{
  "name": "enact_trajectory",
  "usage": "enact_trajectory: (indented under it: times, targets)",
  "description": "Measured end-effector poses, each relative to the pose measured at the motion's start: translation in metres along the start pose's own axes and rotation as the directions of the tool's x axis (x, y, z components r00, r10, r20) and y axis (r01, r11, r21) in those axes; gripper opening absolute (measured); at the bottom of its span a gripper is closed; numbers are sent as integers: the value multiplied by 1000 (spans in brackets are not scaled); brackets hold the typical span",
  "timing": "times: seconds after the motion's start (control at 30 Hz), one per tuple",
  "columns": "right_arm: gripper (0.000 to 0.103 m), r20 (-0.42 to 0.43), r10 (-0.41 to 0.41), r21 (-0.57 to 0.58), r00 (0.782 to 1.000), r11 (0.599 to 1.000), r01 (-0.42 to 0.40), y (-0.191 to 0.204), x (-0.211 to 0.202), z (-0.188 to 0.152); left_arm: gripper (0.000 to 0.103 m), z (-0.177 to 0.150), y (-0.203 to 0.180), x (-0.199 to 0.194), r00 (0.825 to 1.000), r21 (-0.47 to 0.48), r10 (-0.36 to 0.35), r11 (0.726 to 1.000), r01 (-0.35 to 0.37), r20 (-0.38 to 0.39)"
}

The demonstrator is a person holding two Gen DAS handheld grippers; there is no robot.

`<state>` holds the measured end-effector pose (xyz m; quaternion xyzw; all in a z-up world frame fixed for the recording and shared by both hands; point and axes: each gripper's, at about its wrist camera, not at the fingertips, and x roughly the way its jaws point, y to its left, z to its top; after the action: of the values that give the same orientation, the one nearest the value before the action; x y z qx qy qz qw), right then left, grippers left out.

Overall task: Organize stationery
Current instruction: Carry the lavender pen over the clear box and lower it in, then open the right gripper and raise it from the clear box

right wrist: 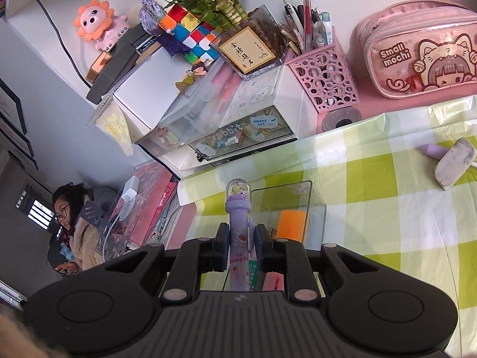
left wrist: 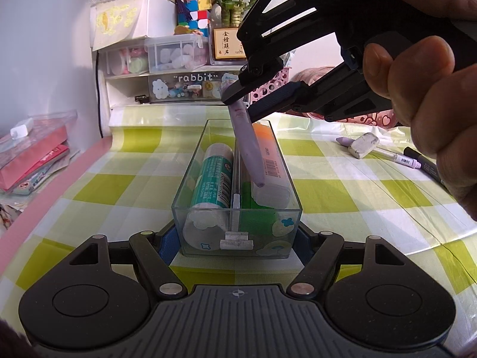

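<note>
A clear rectangular box (left wrist: 190, 176) stands on the green checked tablecloth. My left gripper (left wrist: 235, 238) is shut on its near end, one finger at each side wall. Inside lie a green and white glue stick (left wrist: 213, 176), an orange highlighter (left wrist: 268, 149) and a green item (left wrist: 253, 214). My right gripper (left wrist: 243, 106) is shut on a purple cartoon pen (left wrist: 247, 149), held slanted over the box with its lower end touching the highlighter. The right wrist view shows the pen (right wrist: 238, 208) between the pads of the right gripper (right wrist: 242, 238), its domed top pointing forward over the box (right wrist: 310, 197).
On the cloth to the right lie a grey eraser (left wrist: 362, 144), a purple cap (left wrist: 342, 141), a white pen (left wrist: 399, 158) and a black marker (left wrist: 423, 164). A pink pen basket (right wrist: 325, 71), pink pencil case (right wrist: 417, 50) and drawer unit (left wrist: 179, 86) line the back. Pink books (left wrist: 32, 155) lie left. A person (right wrist: 77, 238) sits beyond.
</note>
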<state>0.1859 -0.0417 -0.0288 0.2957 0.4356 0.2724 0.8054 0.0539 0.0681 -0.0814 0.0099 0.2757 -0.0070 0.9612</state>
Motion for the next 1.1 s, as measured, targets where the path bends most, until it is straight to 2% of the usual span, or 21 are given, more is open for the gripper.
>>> enact_trajectory:
  times: [0.2,0.43,0.57,0.8,1.0,1.1]
  targets:
    - [0,-40,-11,55,999,998,13,-6,16,-2,73,0,0,0,1000,1,-1,1000,1,2]
    - [1,-86,-45,28,995,998,48,4,30,3,73,0,2,2,1000,8,-9,1000,9,5]
    - [2,-82,-79,-6,993,997,79,7,31,3,73,-1,2,1,1000,10,-10,1000,10,6]
    - [2,-102,-42,-74,994,997,34,13,30,-1,73,-1,2,1,1000,11,-9,1000,9,6]
    - [2,-80,-20,-107,997,994,11,17,24,-2,73,-2,2,0,1000,11,-10,1000,10,7]
    - [2,-41,-23,-120,999,993,18,16,15,-1,73,-2,3,0,1000,10,-10,1000,10,8]
